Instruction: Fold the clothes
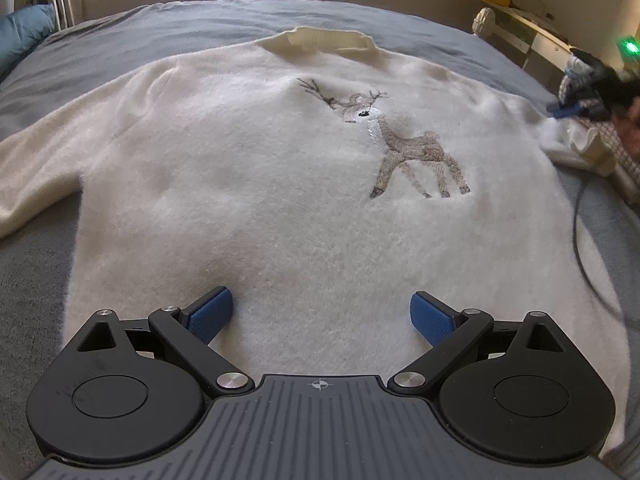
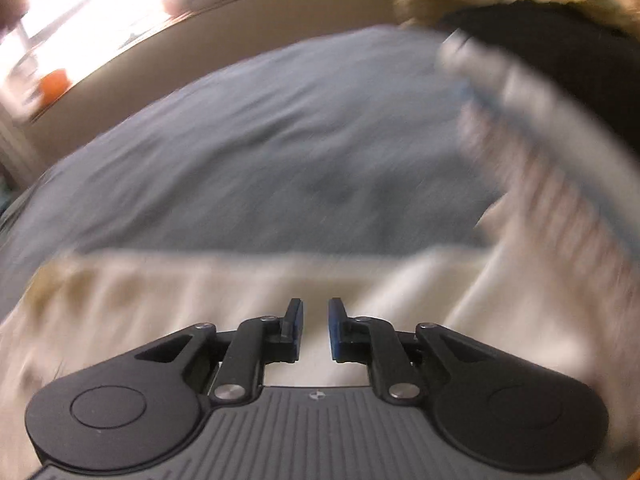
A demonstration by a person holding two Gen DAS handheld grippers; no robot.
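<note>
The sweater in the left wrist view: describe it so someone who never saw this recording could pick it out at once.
A grey-blue bed cover fills the view, and the sweater lies spread flat across it, ribbed collar at the far end. It is cream and fuzzy; an embroidered brown deer on its front sets it apart from the crumpled clothes at the right edge.

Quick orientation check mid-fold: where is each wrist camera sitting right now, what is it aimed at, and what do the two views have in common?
Left wrist: sits behind the left gripper, jaws wide open, angled down over the cream sweater with its deer, lying flat on the grey bedspread; the right gripper shows blurred at the right edge.
Right wrist: sits behind the right gripper, jaws narrowly apart with nothing between them, angled down over cream cloth toward the bedspread; heavily motion-blurred.
Shared: sweater, bedspread.
</note>
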